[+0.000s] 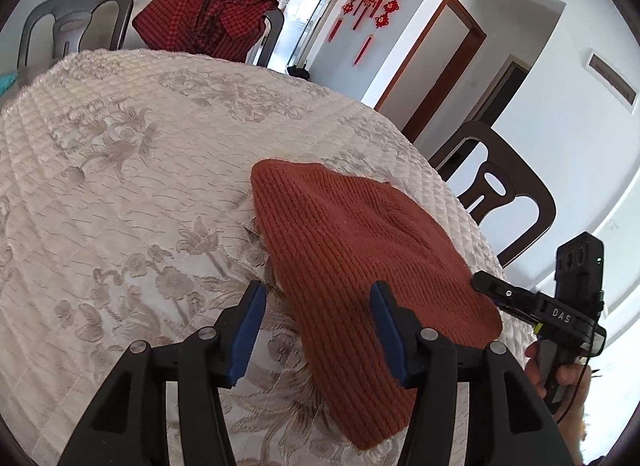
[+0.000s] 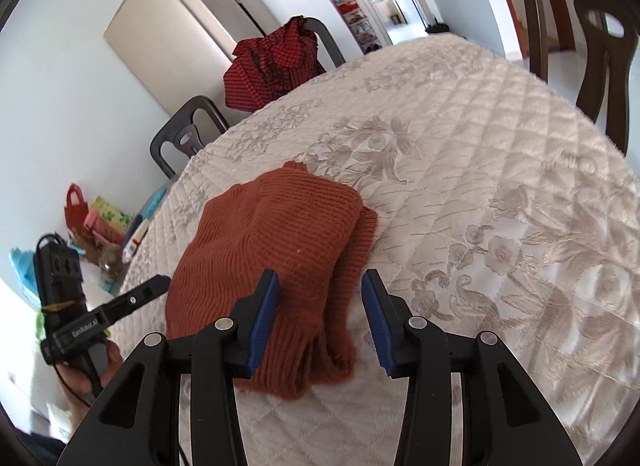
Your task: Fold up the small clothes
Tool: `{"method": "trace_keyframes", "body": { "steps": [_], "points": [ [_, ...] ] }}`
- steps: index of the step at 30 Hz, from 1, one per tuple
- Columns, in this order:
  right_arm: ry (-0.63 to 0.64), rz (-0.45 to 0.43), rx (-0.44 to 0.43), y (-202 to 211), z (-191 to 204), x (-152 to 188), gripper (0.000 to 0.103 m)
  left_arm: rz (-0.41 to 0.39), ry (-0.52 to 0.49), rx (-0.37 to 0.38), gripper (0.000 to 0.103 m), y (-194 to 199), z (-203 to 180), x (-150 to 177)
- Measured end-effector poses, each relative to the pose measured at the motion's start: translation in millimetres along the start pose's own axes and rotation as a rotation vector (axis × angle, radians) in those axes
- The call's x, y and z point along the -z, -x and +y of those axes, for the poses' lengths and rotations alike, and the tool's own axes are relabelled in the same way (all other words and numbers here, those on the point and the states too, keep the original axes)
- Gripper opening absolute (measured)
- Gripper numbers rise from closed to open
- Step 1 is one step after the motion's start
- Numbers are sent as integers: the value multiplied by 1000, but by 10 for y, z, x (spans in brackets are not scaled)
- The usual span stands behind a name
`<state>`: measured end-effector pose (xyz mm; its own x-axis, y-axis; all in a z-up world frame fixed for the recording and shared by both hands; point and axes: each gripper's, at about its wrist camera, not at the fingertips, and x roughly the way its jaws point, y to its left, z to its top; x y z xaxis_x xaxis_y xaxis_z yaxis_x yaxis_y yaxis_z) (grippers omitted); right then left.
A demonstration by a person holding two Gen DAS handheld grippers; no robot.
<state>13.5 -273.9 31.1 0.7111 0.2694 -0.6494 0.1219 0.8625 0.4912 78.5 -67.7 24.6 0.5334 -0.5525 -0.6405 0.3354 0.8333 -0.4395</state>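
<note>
A rust-orange knitted garment (image 1: 360, 242) lies folded on the table's quilted cream floral cloth (image 1: 120, 185). My left gripper (image 1: 318, 294) hovers over the garment's near left edge. Its blue pads stand apart, and nothing is pinched between them. In the right wrist view the same garment (image 2: 272, 242) shows a folded layer on top and a ribbed cuff at the near end. My right gripper (image 2: 320, 282) is open above that near end, pads clear of the knit. Each gripper also shows at the side of the other's view, held in a hand.
A red checked garment (image 1: 204, 17) hangs over a chair back behind the table. Dark chairs (image 1: 496, 193) stand around the table. Bags and clutter (image 2: 100, 221) sit on the floor beyond the table's left edge. A pale cabinet (image 2: 180, 25) stands against the wall.
</note>
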Motion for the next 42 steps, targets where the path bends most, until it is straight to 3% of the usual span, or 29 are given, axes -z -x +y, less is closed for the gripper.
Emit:
{"method": "trace_keyframes", "body": {
  "steps": [11,23,42],
  "points": [
    [-85,37,-74,-210,-212,-114,49,42,69,51,65,-219,95,-12],
    [-103,38,-107,-378,-276,-294,49,39,16,58,67,-274,18,18],
    [-101,75,-155,-493,-219,-348,49,38,10,70,69,-258,30,45]
  ]
}}
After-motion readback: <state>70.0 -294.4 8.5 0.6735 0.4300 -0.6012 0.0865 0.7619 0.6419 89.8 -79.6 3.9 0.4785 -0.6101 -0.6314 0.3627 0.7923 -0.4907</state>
